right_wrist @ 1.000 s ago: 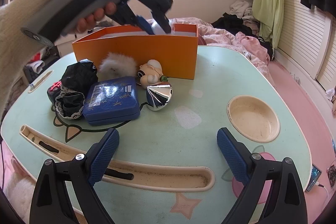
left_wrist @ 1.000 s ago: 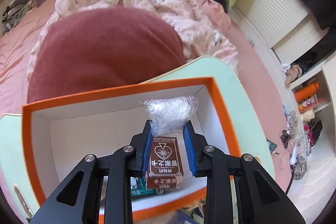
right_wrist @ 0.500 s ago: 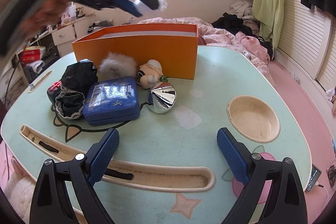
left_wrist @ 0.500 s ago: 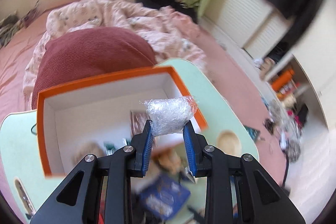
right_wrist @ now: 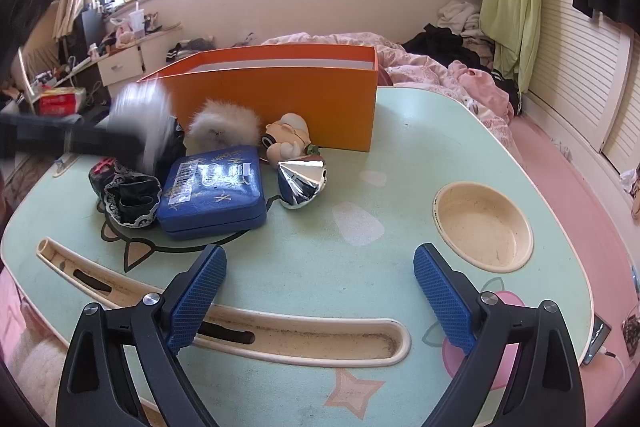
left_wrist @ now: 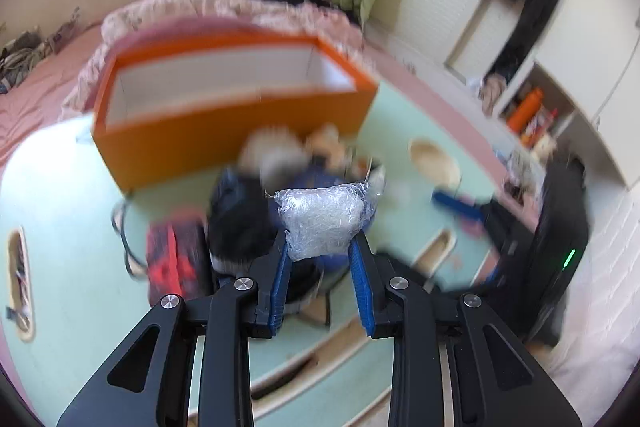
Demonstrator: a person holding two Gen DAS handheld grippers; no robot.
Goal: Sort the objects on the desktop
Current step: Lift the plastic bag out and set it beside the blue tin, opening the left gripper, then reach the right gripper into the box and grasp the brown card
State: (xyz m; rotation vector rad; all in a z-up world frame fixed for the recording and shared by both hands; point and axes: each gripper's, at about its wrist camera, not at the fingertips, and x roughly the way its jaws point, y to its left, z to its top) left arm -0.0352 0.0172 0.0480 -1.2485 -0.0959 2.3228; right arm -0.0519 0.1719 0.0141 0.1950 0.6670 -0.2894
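With the left gripper (left_wrist: pixel 320 251) pinching the plastic-wrapped bundle (left_wrist: pixel 325 221) and the right gripper (right_wrist: pixel 320 291) gaping empty, carry it steadily over the orange box (left_wrist: pixel 224 131) before releasing.

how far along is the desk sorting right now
Early on. In hand: left gripper clamps a clear plastic-wrapped bundle, outside the orange box. Left on the table: blue rectangular case, silver faceted cone, white fluffy ball, small figurine, black lace cloth. Right gripper open, empty.

Orange box (right_wrist: pixel 280 103), blue case (right_wrist: pixel 212 195), mint-green table (right_wrist: pixel 400 155)
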